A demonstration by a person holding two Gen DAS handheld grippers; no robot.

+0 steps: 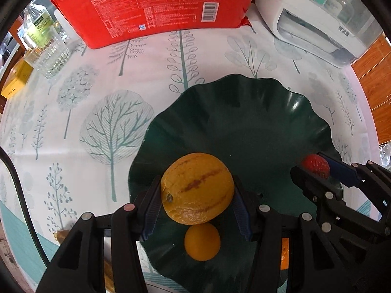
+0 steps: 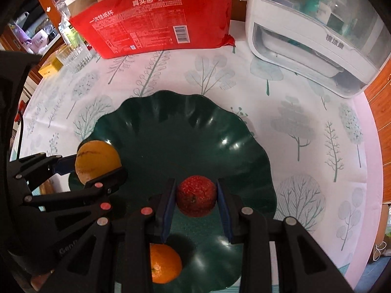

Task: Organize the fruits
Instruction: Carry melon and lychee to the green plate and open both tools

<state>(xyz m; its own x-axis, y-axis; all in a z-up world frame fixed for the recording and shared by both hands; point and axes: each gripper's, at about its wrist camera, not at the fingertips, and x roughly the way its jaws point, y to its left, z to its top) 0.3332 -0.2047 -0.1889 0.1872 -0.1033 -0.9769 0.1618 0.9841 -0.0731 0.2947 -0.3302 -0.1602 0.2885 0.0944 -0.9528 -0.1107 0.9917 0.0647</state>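
Your left gripper (image 1: 197, 199) clamps the striped yellow-orange melon (image 1: 197, 188); your right gripper (image 2: 196, 201) clamps the bumpy red round fruit (image 2: 196, 195), both above the dark green scalloped plastic bowl (image 2: 185, 131) holding a small orange (image 2: 165, 263).

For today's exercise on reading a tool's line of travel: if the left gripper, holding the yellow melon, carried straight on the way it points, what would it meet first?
Probably the dark green dish: the left gripper points steeply down over it with the yellow melon. The small orange lies close below; depth is unclear.
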